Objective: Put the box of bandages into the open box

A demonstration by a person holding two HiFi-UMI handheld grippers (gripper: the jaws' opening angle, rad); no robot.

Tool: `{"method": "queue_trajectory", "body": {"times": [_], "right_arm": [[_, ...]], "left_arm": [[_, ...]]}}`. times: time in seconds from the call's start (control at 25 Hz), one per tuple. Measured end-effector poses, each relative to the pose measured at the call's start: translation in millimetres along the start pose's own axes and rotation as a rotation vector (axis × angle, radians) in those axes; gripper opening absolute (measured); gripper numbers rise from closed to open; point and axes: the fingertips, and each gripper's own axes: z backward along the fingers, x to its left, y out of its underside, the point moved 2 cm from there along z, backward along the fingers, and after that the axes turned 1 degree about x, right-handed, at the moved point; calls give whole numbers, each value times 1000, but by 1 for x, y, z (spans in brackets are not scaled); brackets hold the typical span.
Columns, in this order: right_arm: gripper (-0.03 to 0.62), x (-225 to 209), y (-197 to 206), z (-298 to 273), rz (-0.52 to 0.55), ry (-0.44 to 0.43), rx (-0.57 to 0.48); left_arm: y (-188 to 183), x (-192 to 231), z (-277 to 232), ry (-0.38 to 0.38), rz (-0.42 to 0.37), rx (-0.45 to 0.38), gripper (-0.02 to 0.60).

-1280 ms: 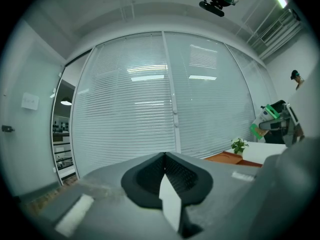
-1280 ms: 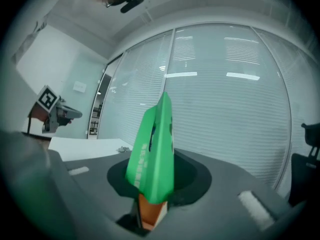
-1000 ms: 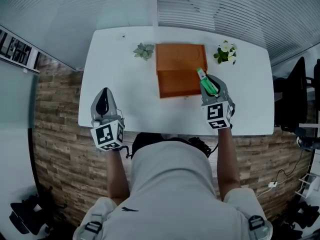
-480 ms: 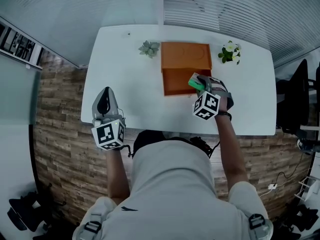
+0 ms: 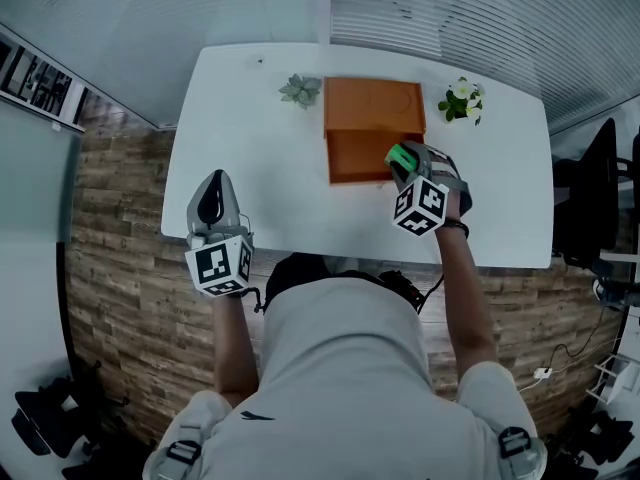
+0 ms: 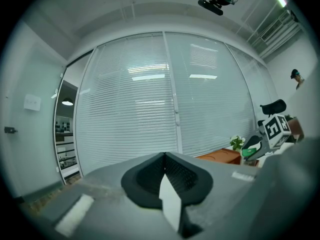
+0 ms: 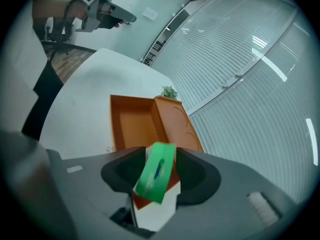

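Observation:
The green box of bandages (image 5: 399, 154) hangs over the front right corner of the open orange box (image 5: 358, 160). The orange box's lid (image 5: 372, 103) lies flat behind it. My right gripper (image 5: 410, 164) is around the green box, and its jaws are opening. In the right gripper view the box of bandages (image 7: 156, 171) sits tilted and blurred between the spread jaws, with gaps on both sides, above the orange box (image 7: 131, 124). My left gripper (image 5: 213, 186) hovers at the table's front left, shut and empty, its fingertips (image 6: 164, 156) together.
A small succulent (image 5: 301, 90) stands left of the lid and a white-flowered plant (image 5: 461, 101) right of it. The white table (image 5: 250, 168) has its front edge just before both grippers. A dark office chair (image 5: 592, 198) stands off the right end.
My right gripper carried the green box left, from beside the orange box to over its front right corner. The box now sits loose and tilted between wider jaws. The left gripper stayed put.

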Motion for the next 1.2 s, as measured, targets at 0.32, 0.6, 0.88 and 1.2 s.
{"method": "queue_trajectory", "body": {"times": [0.32,0.6,0.88,1.2], "right_arm": [[180,-40,-15,55,-299,118,-222],[133,-66,10,139,-788,254,-627],[88,-51,66,192,-1148,367,-855],[3,-43,52,195,-1015,403,-809]], "left_arm": [[-4,-6,3,-1,-6,-7,6],[-13,-16,2,11,-6,-31,6],[-17,-27,3,60,-9,-73,6],[-20,-42,2,87,-16,-96,6]]}}
